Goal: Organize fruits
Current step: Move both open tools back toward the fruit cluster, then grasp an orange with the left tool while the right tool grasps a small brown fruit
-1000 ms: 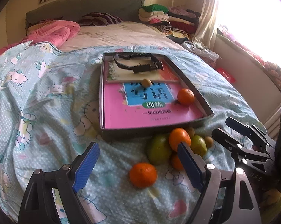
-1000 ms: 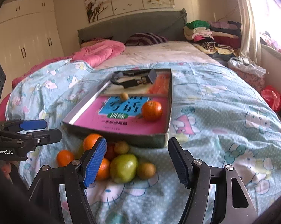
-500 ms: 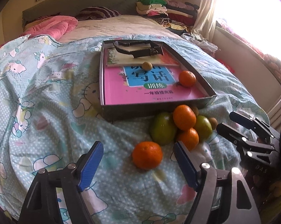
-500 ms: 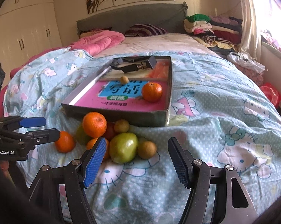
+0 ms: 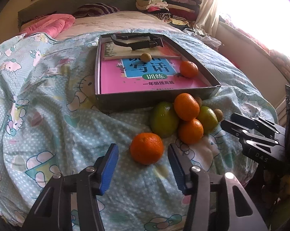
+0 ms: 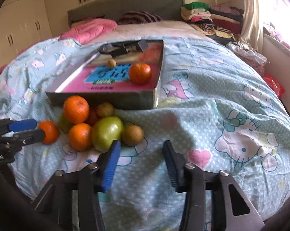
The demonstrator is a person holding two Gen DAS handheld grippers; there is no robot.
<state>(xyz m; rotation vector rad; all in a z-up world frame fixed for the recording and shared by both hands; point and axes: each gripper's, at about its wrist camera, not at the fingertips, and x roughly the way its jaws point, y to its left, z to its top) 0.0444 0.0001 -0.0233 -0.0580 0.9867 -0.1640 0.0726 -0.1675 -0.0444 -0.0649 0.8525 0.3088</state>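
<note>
The left gripper (image 5: pixel 143 159) is hovering wide open and holding nothing, its blue pads on either side of a lone orange (image 5: pixel 146 148) lying on the quilt (image 5: pixel 48 115). The right gripper (image 6: pixel 140 156), also spread wide and holding nothing, is hanging just in front of a green fruit (image 6: pixel 107 132) in a pile of fruit beside the tray (image 5: pixel 156 98). One orange (image 5: pixel 188 69) is already sitting in the tray on a pink book (image 5: pixel 116 80). The soft, sloping quilt is risky: a nudge from a closing pad could probably send the lone orange rolling away or topple the pile.
</note>
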